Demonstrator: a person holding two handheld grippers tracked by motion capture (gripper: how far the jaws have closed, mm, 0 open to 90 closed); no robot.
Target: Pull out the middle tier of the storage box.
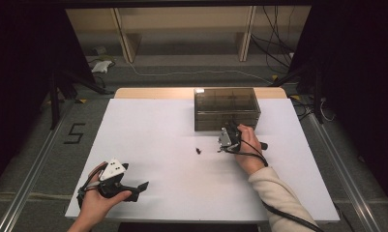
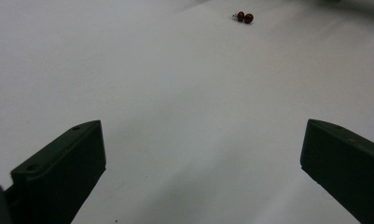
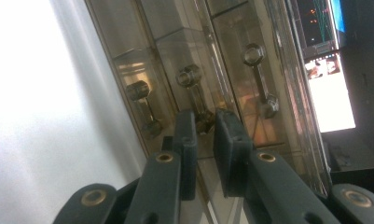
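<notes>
Smoky clear drawer box (image 1: pixel 226 108) at upper centre-right of the high view, on the white table (image 1: pixel 157 145). In the right gripper view, three metal drawer handles; middle handle (image 3: pixel 193 88) just above the jaw tips. Right gripper (image 1: pixel 229 138) up against the box front, jaws drawn close with a slim gap; whether they pinch the handle, cannot tell. Small pair of red beads (image 2: pixel 245 17) mid-table, well apart. Left gripper (image 1: pixel 133 189) at lower left, jaws spread wide, nothing between.

Left gripper (image 2: pixel 201 158) jaws wide apart over white table (image 2: pixel 175 93); two red beads (image 2: pixel 245 17) (perhaps earrings) beyond
</notes>
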